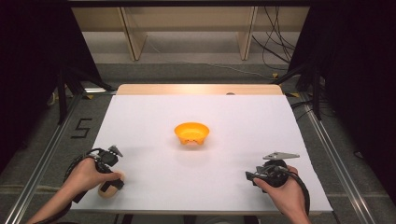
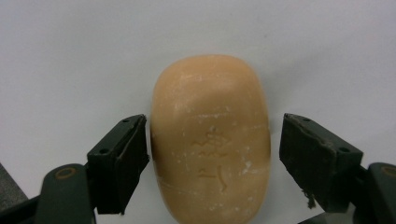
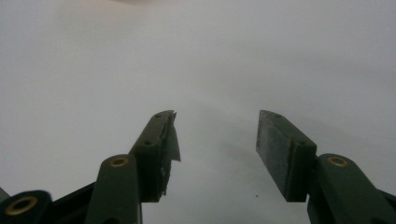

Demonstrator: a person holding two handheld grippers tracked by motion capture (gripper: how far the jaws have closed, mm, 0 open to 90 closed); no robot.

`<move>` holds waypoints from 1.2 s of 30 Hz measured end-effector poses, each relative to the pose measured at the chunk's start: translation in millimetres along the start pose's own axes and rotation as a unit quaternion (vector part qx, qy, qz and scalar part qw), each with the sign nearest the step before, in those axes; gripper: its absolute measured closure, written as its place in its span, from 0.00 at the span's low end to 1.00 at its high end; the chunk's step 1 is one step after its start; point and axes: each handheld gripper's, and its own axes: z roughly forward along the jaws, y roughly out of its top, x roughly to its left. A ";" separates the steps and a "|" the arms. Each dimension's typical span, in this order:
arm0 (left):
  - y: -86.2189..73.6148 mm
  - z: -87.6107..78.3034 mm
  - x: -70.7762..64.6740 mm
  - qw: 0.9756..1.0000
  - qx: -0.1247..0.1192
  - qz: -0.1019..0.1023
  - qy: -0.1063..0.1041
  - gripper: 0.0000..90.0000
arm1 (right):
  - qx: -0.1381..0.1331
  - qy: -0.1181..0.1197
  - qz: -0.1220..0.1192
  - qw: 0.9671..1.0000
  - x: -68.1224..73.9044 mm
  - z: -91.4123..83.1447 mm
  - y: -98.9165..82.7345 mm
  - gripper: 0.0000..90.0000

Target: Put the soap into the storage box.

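The soap [image 2: 211, 140], a tan oval bar with a faint stamped mark on its top face, lies flat on the white desk [image 1: 196, 182] near the front left corner. In the left gripper view it sits between the two jaws of the left claw [image 2: 212, 161], with its long side running away from the camera. The jaw at the left of that view is touching the side of the bar or is just beside it; I cannot tell which. The jaw at the right stands apart from the bar, with a narrow strip of white desk visible between them. So the left claw is released, spread around the soap and not pressing it. In the high view the left hand [image 1: 86, 175] holds this claw low over the desk, and the soap [image 1: 108, 189] shows just under the hand, near the front edge. The right claw [image 3: 215, 149] is also released: its jaws stand well apart with bare white desk between them. In the high view the right hand [image 1: 282, 191] holds it near the front right part of the desk. An orange bowl [image 1: 192, 133] stands near the middle of the desk, well apart from both claws and from the soap.
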 end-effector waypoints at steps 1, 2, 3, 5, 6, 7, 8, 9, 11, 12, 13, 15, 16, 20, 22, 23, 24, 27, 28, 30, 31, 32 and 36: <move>0.0 0.7 0.0 1.000 0.001 -0.004 0.001 0.26 | 0.001 0.000 0.000 1.000 -0.1 0.3 0.0 0.53; -0.5 1.9 0.7 1.000 0.000 -0.004 0.003 0.26 | 0.001 0.001 0.000 1.000 -0.1 0.4 -0.1 0.53; -0.2 1.8 1.2 1.000 0.007 -0.005 0.007 0.27 | 0.001 0.001 0.000 1.000 -0.1 0.7 -0.1 0.53; -1.1 3.9 3.0 1.000 0.003 -0.005 0.002 0.28 | 0.003 -0.003 0.000 1.000 0.1 0.6 -0.1 0.52; -1.0 4.1 2.9 1.000 0.004 -0.008 -0.001 0.28 | 0.004 -0.004 0.001 1.000 0.2 0.7 -0.1 0.52; -0.9 4.2 2.9 1.000 0.007 -0.009 -0.003 0.28 | 0.004 -0.004 0.001 1.000 0.1 0.8 -0.1 0.52; -1.8 6.1 3.1 1.000 0.002 -0.002 -0.002 0.30 | -0.001 0.002 0.010 1.000 1.0 1.6 -0.7 0.52; -1.8 6.1 3.1 1.000 0.002 -0.002 -0.002 0.30 | -0.001 0.002 0.010 1.000 1.0 1.6 -0.7 0.52; -1.9 7.1 3.0 1.000 0.007 0.006 0.001 0.31 | -0.019 0.004 0.015 1.000 1.3 4.7 -1.9 0.52; -1.8 7.8 2.3 1.000 0.010 0.006 -0.001 0.32 | -0.014 0.006 0.015 1.000 1.0 4.6 -1.8 0.52; -1.7 8.3 2.2 1.000 0.018 0.008 -0.004 0.34 | -0.021 0.008 0.016 1.000 0.9 5.7 -2.3 0.52; -1.9 8.6 2.6 1.000 0.016 0.009 -0.006 0.34 | -0.020 0.007 0.013 1.000 0.3 5.5 -2.5 0.52; -1.8 8.5 3.5 1.000 0.018 0.014 -0.006 0.34 | -0.019 0.007 0.012 1.000 0.2 5.5 -2.5 0.52; -2.2 9.5 4.1 1.000 0.016 0.025 -0.007 0.35 | 0.000 0.030 0.003 1.000 -2.9 4.0 -1.9 0.52; -1.1 9.1 4.6 0.999 0.022 0.032 -0.007 0.35 | 0.000 0.027 0.000 1.000 -2.8 4.3 -1.9 0.52; -0.9 9.0 4.9 0.999 0.025 0.037 -0.010 0.36 | 0.000 0.027 0.000 1.000 -3.1 4.5 -1.9 0.52; -0.8 8.9 5.4 0.999 0.027 0.041 -0.011 0.36 | 0.000 0.027 0.000 1.000 -3.1 4.5 -1.9 0.52; -2.7 8.5 5.9 0.998 0.017 0.050 -0.019 0.36 | -0.002 0.027 -0.001 1.000 -3.9 4.6 -1.9 0.51; -2.7 8.5 5.9 0.998 0.017 0.050 -0.019 0.36 | -0.002 0.027 -0.001 1.000 -3.9 4.6 -1.9 0.51; -4.5 7.6 7.1 0.997 0.008 0.071 -0.018 0.36 | -0.019 0.006 0.003 1.000 -2.6 6.7 -2.7 0.51; -5.9 7.7 6.4 0.997 0.000 0.068 -0.021 0.36 | -0.012 0.000 -0.002 1.000 -3.4 5.9 -2.3 0.51; -6.9 7.1 6.7 0.997 0.000 0.073 -0.021 0.36 | 0.001 0.029 0.004 1.000 -3.8 3.9 -1.7 0.51; -10.2 1.9 6.1 0.995 -0.007 0.097 -0.016 0.36 | -0.019 -0.002 -0.008 1.000 -3.3 5.3 -2.1 0.51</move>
